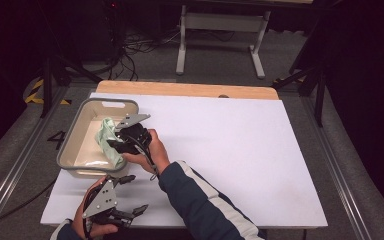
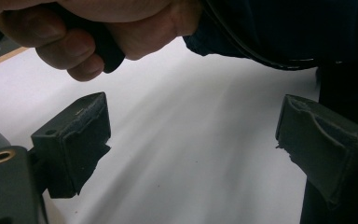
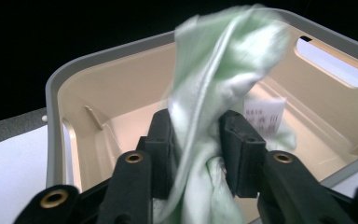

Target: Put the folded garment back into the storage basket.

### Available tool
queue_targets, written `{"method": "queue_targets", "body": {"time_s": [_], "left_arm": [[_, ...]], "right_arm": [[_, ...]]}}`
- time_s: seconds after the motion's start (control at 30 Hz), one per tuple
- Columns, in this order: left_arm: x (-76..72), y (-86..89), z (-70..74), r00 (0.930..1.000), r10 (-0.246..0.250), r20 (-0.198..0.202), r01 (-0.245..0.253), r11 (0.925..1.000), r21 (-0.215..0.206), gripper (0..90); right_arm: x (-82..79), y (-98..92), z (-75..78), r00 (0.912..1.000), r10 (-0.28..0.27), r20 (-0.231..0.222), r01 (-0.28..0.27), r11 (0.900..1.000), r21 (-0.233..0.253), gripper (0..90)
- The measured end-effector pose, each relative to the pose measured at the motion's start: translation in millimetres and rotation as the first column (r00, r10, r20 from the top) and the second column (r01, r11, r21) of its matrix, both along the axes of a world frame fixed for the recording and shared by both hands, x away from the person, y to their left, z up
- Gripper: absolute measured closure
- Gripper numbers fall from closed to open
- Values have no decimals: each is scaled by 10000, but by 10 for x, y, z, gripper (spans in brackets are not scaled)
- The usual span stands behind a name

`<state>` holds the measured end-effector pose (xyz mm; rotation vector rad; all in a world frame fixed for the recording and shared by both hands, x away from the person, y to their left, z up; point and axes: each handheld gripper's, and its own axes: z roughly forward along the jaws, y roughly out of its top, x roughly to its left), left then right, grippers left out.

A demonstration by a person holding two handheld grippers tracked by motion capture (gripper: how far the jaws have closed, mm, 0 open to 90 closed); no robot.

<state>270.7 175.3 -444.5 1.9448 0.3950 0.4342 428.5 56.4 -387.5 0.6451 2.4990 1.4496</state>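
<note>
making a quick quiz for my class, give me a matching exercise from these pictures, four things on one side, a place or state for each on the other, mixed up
Things:
1. green cloth
2. bin
3. left gripper
4. right gripper

Places or states:
A. open, above the bare white table top, holding nothing
B. shut on fabric, over the bin
C. stands at the table's left side, grey rim, beige inside
D. pinched between two black jaws, bunched up

Pairs: 1-D, 2-C, 3-A, 4-B

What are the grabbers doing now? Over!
Right gripper shut on green cloth, over the bin. Left gripper open, empty, above the white table. Nothing in the way.
</note>
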Motion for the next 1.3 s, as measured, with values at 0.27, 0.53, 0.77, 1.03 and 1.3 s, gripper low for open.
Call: {"method": "queue_targets", "body": {"time_s": [0.27,0.53,0.77,1.03,1.3], "left_arm": [[-1,3,3,10000,21,22,-21,10000,-31,108],[4,-9,-5,10000,3,-19,-3,10000,28,108],[8,-16,-13,10000,7,-67,-7,10000,58,108],[13,-27,-23,10000,1,-73,0,9999,117,107],[18,-33,-28,10000,12,-83,-11,9998,194,108]], "right_arm": [[7,-38,-17,10000,4,-85,-2,9999,158,606],[-14,-141,-1,9999,-104,86,102,9998,192,595],[-62,-268,68,9986,-238,482,220,9990,383,564],[-109,-437,145,9948,-473,902,421,9974,582,515],[-143,-619,227,9889,-735,1290,649,9954,699,478]]}}
